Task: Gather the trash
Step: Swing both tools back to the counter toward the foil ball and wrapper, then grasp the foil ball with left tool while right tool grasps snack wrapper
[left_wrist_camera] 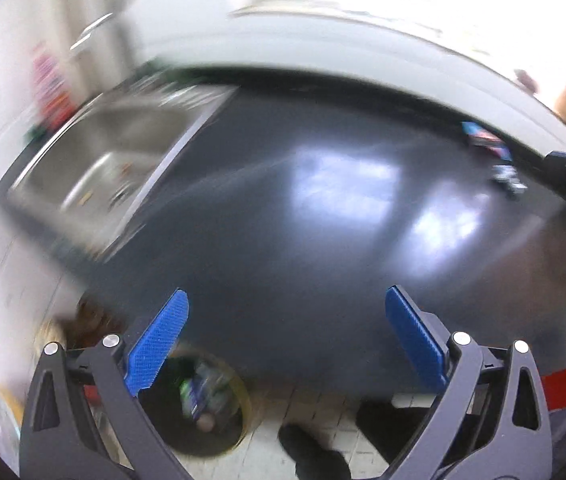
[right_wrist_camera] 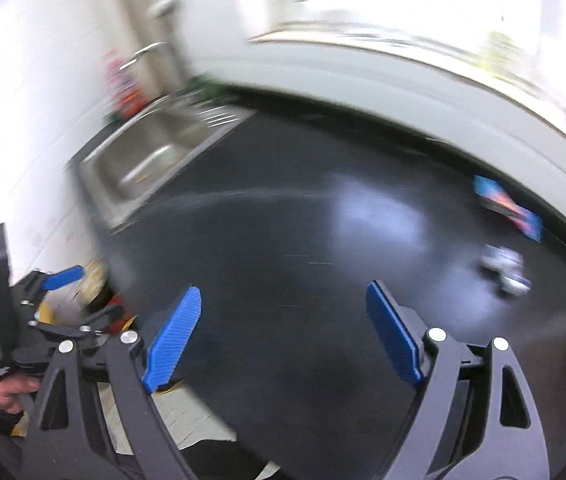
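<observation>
You had both grippers, left [left_wrist_camera: 285, 340] and right [right_wrist_camera: 283, 330], spread wide and empty over the dark counter [right_wrist_camera: 283, 248]. A crumpled wrapper [right_wrist_camera: 505, 268], probably foil, lay near the counter's back right edge; it looked light and crushable, so pinch its bunched middle.

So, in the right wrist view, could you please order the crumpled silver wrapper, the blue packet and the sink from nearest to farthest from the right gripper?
From the right gripper:
1. Crumpled silver wrapper, on the counter, right.
2. Blue packet, behind it, by the back edge.
3. Sink, far left.
</observation>
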### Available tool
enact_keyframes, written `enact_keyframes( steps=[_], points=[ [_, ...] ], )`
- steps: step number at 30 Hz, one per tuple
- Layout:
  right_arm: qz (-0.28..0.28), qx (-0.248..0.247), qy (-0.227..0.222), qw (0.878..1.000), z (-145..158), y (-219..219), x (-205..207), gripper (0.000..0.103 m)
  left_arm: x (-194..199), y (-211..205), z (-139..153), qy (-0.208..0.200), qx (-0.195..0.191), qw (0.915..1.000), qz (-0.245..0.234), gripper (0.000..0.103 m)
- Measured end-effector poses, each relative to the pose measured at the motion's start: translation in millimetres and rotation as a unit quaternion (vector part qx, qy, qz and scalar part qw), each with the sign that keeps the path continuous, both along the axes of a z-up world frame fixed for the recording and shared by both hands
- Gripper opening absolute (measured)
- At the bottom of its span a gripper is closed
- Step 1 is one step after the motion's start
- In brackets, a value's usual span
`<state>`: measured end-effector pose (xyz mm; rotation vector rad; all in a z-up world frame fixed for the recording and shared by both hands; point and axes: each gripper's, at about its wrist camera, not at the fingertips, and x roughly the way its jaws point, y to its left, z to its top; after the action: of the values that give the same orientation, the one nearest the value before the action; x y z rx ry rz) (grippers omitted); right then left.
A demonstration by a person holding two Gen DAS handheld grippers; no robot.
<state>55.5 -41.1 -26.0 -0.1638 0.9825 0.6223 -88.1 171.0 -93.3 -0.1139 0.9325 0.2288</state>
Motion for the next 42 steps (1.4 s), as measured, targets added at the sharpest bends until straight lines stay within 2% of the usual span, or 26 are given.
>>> enact_keyframes(
  steps=[2, 6, 11, 14, 20, 24, 33, 37, 41, 42],
  points=[
    [-0.05, 0.001, -0.003, 0.999, -0.1, -48.5, 20.2, 0.082, 34.7, -32.7, 4.8, -0.008, 0.004, 0.9989, -0.045, 0.096],
    [-0.117, -0.001, -0.005, 0.993, -8.0, -126.4, 47.7, 0.082, 97.6, -109.4, 12.1, -0.025, 0.01, 0.9902, -0.137, 0.096],
    [-0.153, 0.001, 0.005, 0.988, -20.6, -191.6, 73.1, 0.082, 149.4, -182.4, 8.2, -0.027, 0.015, 0.9771, -0.211, 0.096],
    [-0.155, 0.004, 0.008, 0.988, -24.1, -209.8, 83.9, 0.082, 163.8, -212.6, 3.7, -0.023, 0.017, 0.9727, -0.23, 0.096],
    [-0.141, 0.012, 0.022, 0.99, -36.4, -223.4, 122.4, 0.082, 204.6, -248.6, -12.3, -0.005, 0.014, 0.9687, -0.248, 0.096],
    [-0.125, 0.02, 0.036, 0.991, -51.2, -228.4, 160.1, 0.082, 235.1, -264.2, -22.1, 0.002, -0.005, 0.9683, -0.25, 0.096],
    [-0.088, 0.053, 0.079, 0.992, -106.9, -213.5, 274.0, 0.082, 302.1, -297.4, -58.9, 0.013, -0.007, 0.9662, -0.258, 0.096],
    [-0.056, 0.047, 0.08, 0.994, -127.2, -196.4, 301.3, 0.082, 322.0, -298.1, -75.7, 0.028, -0.027, 0.9669, -0.252, 0.096],
    [-0.024, 0.015, 0.072, 0.997, -148.9, -177.5, 314.1, 0.082, 335.7, -298.9, -89.1, 0.038, -0.039, 0.9672, -0.248, 0.095],
    [-0.018, 0.007, 0.072, 0.997, -154.8, -174.4, 316.4, 0.081, 339.1, -298.6, -92.9, 0.04, -0.045, 0.9668, -0.248, 0.091]
  ],
)
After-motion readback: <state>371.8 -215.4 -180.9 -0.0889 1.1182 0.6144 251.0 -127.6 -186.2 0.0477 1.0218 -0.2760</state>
